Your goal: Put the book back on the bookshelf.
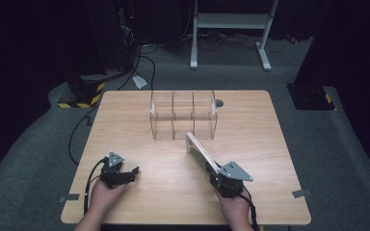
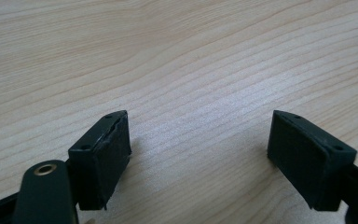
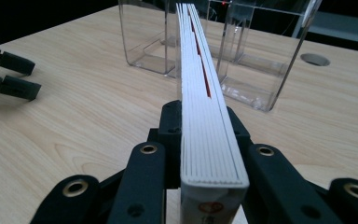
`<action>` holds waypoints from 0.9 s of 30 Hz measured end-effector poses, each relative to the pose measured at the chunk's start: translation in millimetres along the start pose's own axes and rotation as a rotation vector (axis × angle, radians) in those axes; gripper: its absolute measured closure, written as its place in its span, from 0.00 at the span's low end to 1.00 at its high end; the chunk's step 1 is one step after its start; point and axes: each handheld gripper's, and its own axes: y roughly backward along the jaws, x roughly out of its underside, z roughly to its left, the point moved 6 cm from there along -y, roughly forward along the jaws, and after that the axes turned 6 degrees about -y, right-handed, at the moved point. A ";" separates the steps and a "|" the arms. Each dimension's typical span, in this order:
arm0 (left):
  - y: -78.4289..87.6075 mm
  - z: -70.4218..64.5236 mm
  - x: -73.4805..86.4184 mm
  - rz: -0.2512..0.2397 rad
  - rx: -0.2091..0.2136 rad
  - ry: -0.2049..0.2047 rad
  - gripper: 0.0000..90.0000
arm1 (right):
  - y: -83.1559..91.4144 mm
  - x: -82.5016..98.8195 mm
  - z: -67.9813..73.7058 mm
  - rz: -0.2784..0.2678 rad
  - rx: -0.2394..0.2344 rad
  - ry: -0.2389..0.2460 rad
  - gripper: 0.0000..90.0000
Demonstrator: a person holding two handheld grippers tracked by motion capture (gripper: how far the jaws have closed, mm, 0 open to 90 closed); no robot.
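Far centre: clear divided box (image 1: 184,115) stands on the counter (image 1: 125,125), blocking passage.
Near middle: bare counter between both hands, passable.
Left and right margins: open.

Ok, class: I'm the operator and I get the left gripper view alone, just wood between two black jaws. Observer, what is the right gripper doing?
Observer: The right gripper is shut on a book, held on edge.
Operator: Anything else on the table?
Observer: A clear box with three compartments stands just past the book; it looks empty.
Operator: Where is my gripper?
Observer: The left gripper sits near the table's front left, jaws open.
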 end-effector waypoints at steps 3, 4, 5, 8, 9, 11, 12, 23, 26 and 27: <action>-0.1 -0.1 -0.2 0.001 0.003 -0.005 0.24 | 3.5 -3.4 -3.3 -0.019 0.007 -0.017 0.84; -0.3 0.1 -0.5 -0.001 0.003 -0.008 0.24 | 5.1 -4.4 -4.6 -0.024 0.013 -0.024 0.84; -0.6 0.2 -0.8 -0.004 0.002 -0.008 0.24 | 6.4 -5.3 -6.2 -0.030 0.024 -0.025 0.84; -0.7 0.0 -0.9 -0.003 0.004 -0.008 0.24 | 9.9 -7.8 -12.1 -0.044 0.059 -0.035 0.84; -0.7 0.0 -0.9 -0.003 0.004 -0.008 0.24 | 11.0 -8.5 -14.7 -0.048 0.069 -0.039 0.84; -0.6 -0.2 -0.9 -0.005 0.006 -0.009 0.25 | 12.0 -9.7 -19.1 -0.050 0.085 -0.052 0.84; -0.5 -0.3 -0.9 -0.005 0.006 -0.010 0.25 | 12.1 -10.5 -21.2 -0.051 0.093 -0.056 0.84; -0.4 -0.7 -1.0 -0.007 0.007 -0.012 0.26 | -2.5 -34.4 -35.6 -0.082 0.159 -0.065 0.84; -0.4 -0.8 -1.0 -0.007 0.007 -0.012 0.26 | -12.7 -43.6 -36.9 -0.093 0.169 -0.057 0.84; -0.4 -0.8 -1.0 -0.007 0.007 -0.011 0.26 | -16.2 -46.4 -37.3 -0.095 0.175 -0.052 0.84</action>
